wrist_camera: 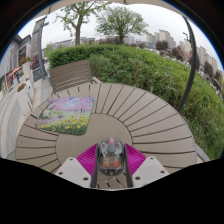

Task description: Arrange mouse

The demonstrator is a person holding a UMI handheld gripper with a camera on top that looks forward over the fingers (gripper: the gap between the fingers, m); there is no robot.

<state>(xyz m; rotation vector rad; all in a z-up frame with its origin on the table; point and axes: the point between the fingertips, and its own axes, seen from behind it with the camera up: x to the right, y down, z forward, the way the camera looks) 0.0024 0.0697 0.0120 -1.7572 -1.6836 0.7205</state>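
A grey, partly see-through computer mouse (110,157) sits between my gripper's two fingers, with the magenta pads (87,158) pressed against both its sides. My gripper (111,162) is shut on the mouse and holds it over the near part of a round wooden slatted table (140,115). A mouse mat with a purple and green flower picture (67,114) lies flat on the table, ahead of the fingers and to the left. The underside of the mouse is hidden.
A wooden slatted bench (70,73) stands beyond the table on the left. A green hedge (150,65) runs behind the table to the right, with trees and buildings further off. A paved walkway (10,115) runs along the left.
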